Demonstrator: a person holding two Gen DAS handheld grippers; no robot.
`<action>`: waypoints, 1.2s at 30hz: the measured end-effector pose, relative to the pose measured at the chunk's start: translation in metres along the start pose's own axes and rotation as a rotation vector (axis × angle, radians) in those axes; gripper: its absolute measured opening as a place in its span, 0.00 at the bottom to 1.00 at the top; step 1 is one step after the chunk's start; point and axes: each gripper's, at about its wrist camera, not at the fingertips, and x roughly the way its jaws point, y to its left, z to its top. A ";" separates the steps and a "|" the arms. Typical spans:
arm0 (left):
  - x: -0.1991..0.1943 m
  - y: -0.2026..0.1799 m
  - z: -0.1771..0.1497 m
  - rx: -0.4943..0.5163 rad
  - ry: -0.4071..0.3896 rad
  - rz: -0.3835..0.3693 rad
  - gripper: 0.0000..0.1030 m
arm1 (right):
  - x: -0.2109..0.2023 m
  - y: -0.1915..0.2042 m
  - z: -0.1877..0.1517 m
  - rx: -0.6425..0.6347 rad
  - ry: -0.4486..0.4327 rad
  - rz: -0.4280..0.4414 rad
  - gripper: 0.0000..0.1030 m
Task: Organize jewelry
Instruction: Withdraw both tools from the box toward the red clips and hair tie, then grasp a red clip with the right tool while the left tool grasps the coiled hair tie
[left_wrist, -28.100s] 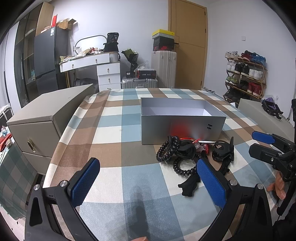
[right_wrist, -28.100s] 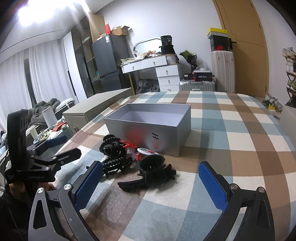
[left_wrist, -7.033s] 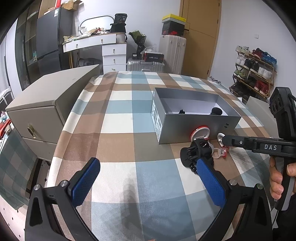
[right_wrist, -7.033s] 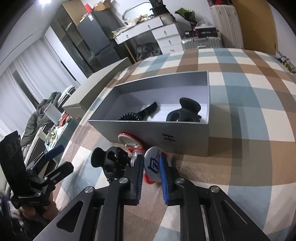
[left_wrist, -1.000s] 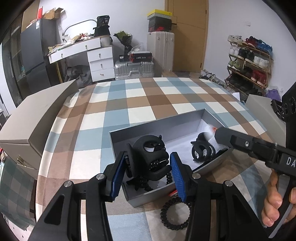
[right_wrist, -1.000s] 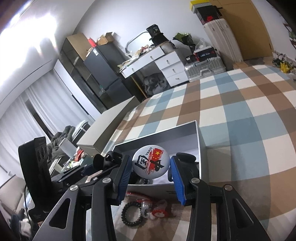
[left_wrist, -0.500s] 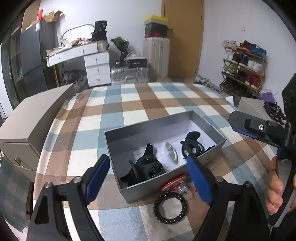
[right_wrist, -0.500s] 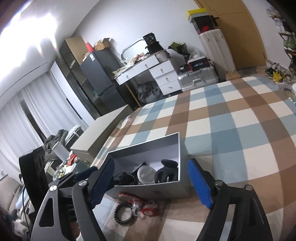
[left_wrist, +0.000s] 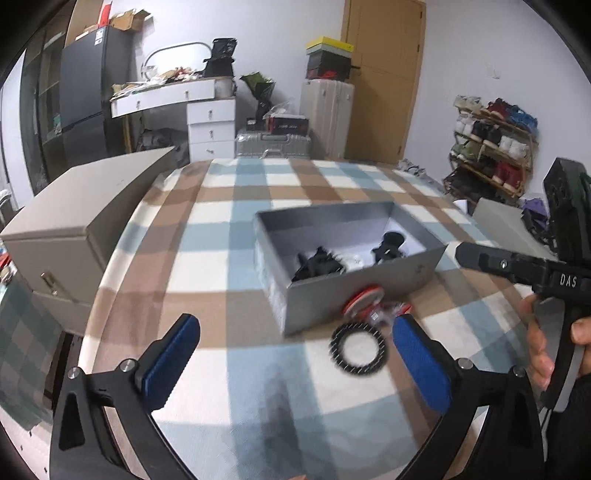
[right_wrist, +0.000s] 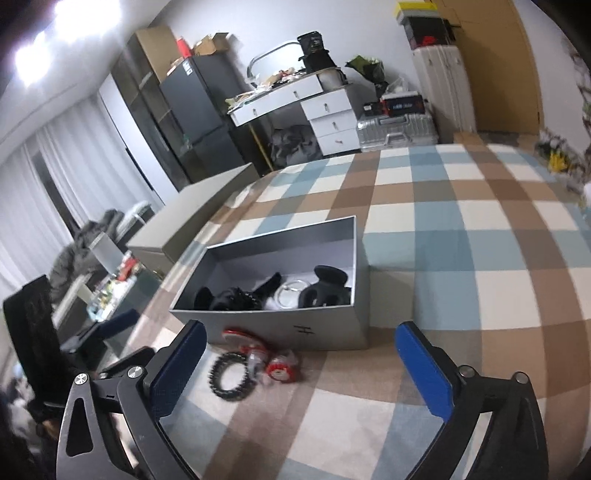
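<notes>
A grey open box (left_wrist: 354, 291) (right_wrist: 325, 334) sits on the checked tablecloth and holds black hair clips (left_wrist: 317, 264) (right_wrist: 325, 291) and a round badge (right_wrist: 290, 295). A black spiral hair tie (left_wrist: 359, 348) (right_wrist: 231, 374) and red-and-white pieces (left_wrist: 369, 304) (right_wrist: 266, 356) lie in front of the box. My left gripper (left_wrist: 295, 362) is open and empty, low over the cloth before the box. My right gripper (right_wrist: 299, 369) is open and empty, near the loose items; it also shows at the right of the left wrist view (left_wrist: 517, 264).
A beige drawer cabinet (left_wrist: 74, 221) (right_wrist: 192, 218) stands against the table's left side. A white dresser (left_wrist: 207, 122), suitcases (left_wrist: 325, 118), a shoe rack (left_wrist: 495, 140) and a door are behind the table.
Both grippers have drawn back and lower from the box, staying open and empty. The box now looks farther off and the loose items lie closer to the fingers.
</notes>
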 end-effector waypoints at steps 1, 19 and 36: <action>0.001 0.002 -0.002 -0.003 0.006 0.007 0.99 | 0.002 0.001 -0.002 -0.011 0.011 -0.021 1.00; 0.000 0.030 -0.016 -0.045 0.015 0.027 0.99 | 0.054 0.025 -0.029 -0.199 0.229 -0.245 0.99; 0.008 0.033 -0.023 -0.052 0.052 0.017 0.99 | 0.070 0.039 -0.032 -0.212 0.207 -0.377 0.95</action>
